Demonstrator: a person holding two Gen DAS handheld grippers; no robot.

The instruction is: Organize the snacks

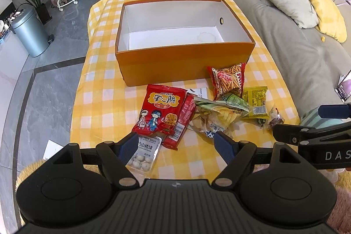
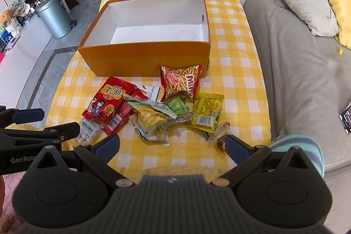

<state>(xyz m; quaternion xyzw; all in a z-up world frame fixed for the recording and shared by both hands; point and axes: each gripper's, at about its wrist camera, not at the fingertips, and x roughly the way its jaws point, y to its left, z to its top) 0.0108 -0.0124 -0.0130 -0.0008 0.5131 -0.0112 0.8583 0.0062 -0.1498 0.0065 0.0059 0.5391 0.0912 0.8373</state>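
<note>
Left gripper (image 1: 175,144) jaws spread, holding nothing; its left finger sits over the clear pack of white balls (image 1: 143,157) at the near left of the pile. Red cartoon packet (image 1: 161,110) lies just beyond, between the jaw lines. Snack pile (image 2: 153,111) on checkered desk (image 1: 105,89), orange box (image 1: 184,58) behind it, far side. Right gripper (image 2: 172,144) jaws spread, empty; small brown wrapped snack (image 2: 220,139) touching its right finger, yellow-green packet (image 2: 206,112) just beyond.
</note>
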